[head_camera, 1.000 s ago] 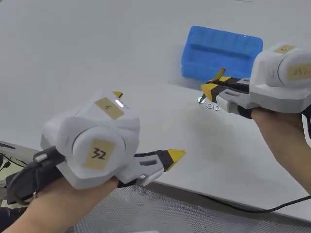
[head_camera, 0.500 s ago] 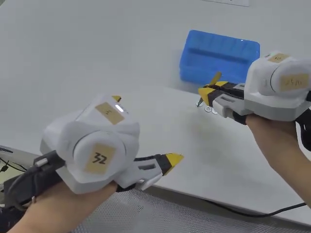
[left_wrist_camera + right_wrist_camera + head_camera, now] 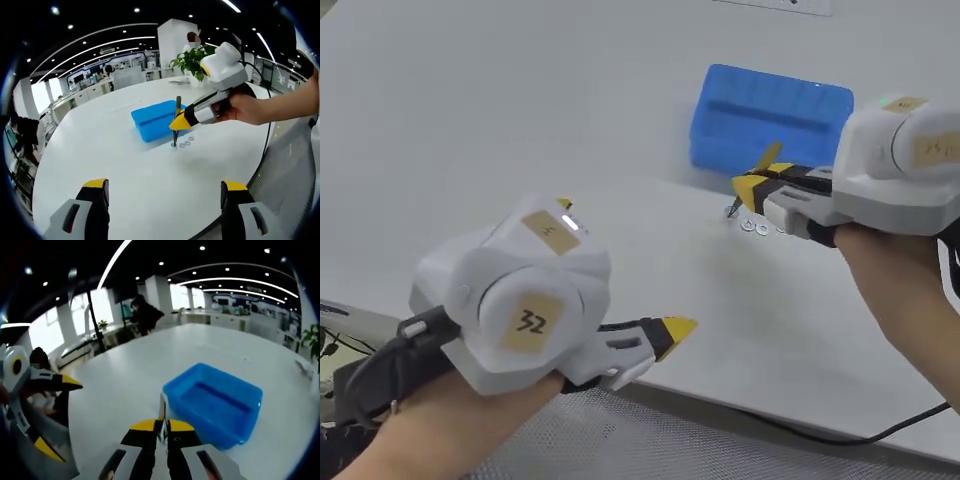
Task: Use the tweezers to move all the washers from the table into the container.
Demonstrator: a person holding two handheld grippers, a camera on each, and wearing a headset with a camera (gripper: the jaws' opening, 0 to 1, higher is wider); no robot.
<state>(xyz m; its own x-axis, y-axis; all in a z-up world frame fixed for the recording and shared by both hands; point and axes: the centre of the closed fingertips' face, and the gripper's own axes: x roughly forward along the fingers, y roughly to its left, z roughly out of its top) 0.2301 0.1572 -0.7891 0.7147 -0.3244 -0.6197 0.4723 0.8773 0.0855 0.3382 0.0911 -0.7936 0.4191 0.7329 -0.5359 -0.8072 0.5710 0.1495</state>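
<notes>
Holding the tweezers point(image 3: 177, 106) in the right gripper point(image 3: 178, 124), jaws narrow and pressed on them. Pointing the tip down at the white table point(image 3: 650, 250), right at the end of a short row of washers point(image 3: 761, 228); cannot tell if touching. Washers on the table, near the blue container point(image 3: 770, 110), outside it. Hovering with the left gripper point(image 3: 164, 185) at the near table edge, jaws spread wide, nothing between.

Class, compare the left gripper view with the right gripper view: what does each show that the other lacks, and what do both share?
Left gripper view: the washers on the table, with the tweezers tip-down beside them in the right gripper. Right gripper view: the hollow inside of the blue container, and the open left gripper at one side. Shared: container, table, tweezers.
</notes>
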